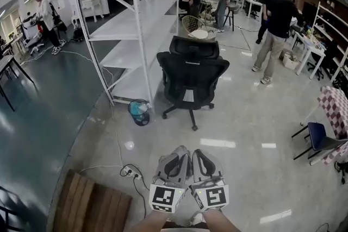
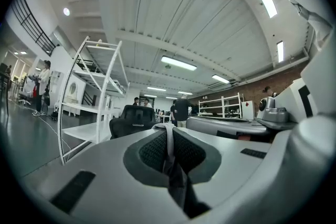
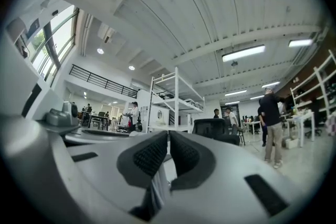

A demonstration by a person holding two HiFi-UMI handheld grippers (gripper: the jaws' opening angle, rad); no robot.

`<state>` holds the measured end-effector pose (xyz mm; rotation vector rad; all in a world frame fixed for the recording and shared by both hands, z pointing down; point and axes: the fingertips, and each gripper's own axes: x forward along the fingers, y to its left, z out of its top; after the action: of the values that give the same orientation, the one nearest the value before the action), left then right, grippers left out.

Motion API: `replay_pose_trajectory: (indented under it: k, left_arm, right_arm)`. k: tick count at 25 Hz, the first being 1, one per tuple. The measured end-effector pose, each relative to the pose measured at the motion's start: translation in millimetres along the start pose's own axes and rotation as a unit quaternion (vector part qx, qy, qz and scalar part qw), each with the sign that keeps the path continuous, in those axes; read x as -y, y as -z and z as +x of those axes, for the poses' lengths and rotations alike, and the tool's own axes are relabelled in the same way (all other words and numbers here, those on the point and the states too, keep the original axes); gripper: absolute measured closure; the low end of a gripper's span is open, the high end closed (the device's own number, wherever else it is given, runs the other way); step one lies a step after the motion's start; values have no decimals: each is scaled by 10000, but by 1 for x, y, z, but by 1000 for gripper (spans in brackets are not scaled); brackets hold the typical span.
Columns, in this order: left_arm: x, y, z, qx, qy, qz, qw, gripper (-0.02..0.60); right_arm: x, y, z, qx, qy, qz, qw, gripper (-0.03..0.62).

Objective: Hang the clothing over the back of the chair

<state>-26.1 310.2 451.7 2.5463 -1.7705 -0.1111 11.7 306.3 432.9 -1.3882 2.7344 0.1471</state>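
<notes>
A black office chair (image 1: 191, 70) stands on the floor a few steps ahead, its back toward me; it also shows small in the left gripper view (image 2: 131, 118) and the right gripper view (image 3: 215, 128). My left gripper (image 1: 181, 151) and right gripper (image 1: 199, 152) are held side by side, level, pointing at the chair. In the left gripper view the left gripper (image 2: 169, 131) is shut on a fold of pale clothing (image 2: 174, 168). The right gripper (image 3: 168, 136) pinches a strip of white clothing (image 3: 157, 189) low between its pads. The rest of the garment hangs hidden under the grippers.
A tall white shelving rack (image 1: 136, 24) stands left of the chair, a blue bin (image 1: 140, 112) at its foot. A power strip with cable (image 1: 129, 172) and a wooden pallet (image 1: 92, 206) lie near left. A person (image 1: 274, 30) stands behind right; a blue chair (image 1: 318, 138) stands far right.
</notes>
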Motion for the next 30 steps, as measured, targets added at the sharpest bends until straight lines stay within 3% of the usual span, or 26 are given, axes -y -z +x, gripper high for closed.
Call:
replay_pose_trajectory:
  k: [10,14,24,30]
  left_arm:
    - [-24,5,45,110,114,-160,9997,565]
    - [-34,8,94,47,158,-108,9998,566]
    - [-72,0,257,100,-263,104,9996,565]
    - [-86,-7,315,126,-376,147,9991,565]
  right_arm:
    - [19,7,43,46,95,-116,9999,579]
    - [57,18,78,44,150,0,9999,579]
    - [179,35,196,191,-210,196,9994,579]
    - [219,39,237,229,-352,258,9988,579]
